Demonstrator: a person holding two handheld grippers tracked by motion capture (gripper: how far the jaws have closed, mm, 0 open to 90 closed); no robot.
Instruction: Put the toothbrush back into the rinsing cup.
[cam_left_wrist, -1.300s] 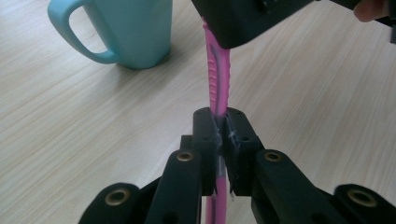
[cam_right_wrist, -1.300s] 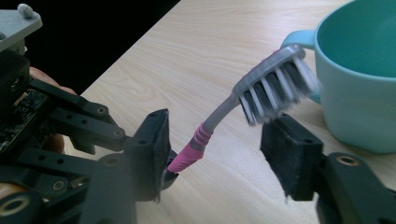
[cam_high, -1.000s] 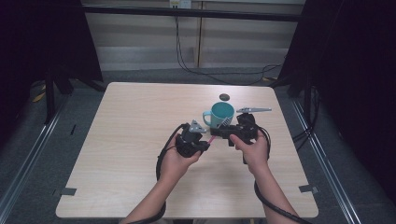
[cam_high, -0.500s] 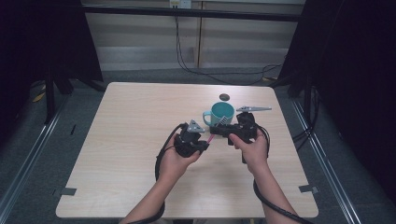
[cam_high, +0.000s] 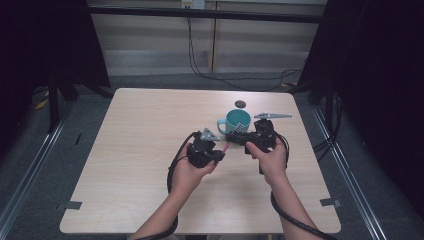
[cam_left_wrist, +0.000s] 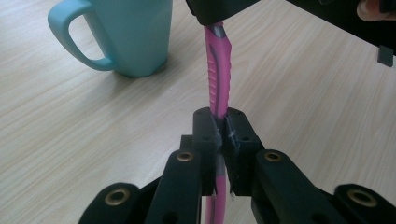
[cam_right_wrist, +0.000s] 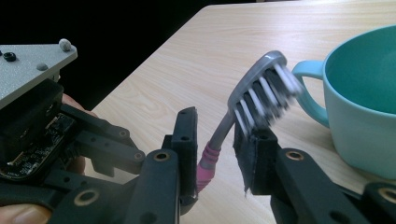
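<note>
A pale wood-grain counter (cam_high: 130, 165) with rounded corners carries everything. Toward its far right stands a teal ceramic mug (cam_high: 237, 123) with a curved handle, upright on the counter, the handle turned to the left in the high view. Just in front of the mug the person's two hands meet, each with a black two-jaw tool.

The left gripper (cam_left_wrist: 219, 133) has its jaws closed tight on the handle of a pink plastic toothbrush (cam_left_wrist: 217, 70), which passes between the pads and runs away from them up to the other tool, clear of the counter surface. The mug sits just beyond and to the left of that handle in the left gripper view.

The right gripper (cam_right_wrist: 219, 154) has the toothbrush's grey neck between its jaws, and they have just been closing. The neck lies against the left jaw and a gap shows on its other side, so the pads do not yet clamp it. The grey bristled head sticks up above the jaws, close to the mug's rim.

Behind the mug lie a flat grey metal piece (cam_high: 272, 116) and a small dark round disc (cam_high: 241, 104), both on the counter and apart from the mug.
</note>
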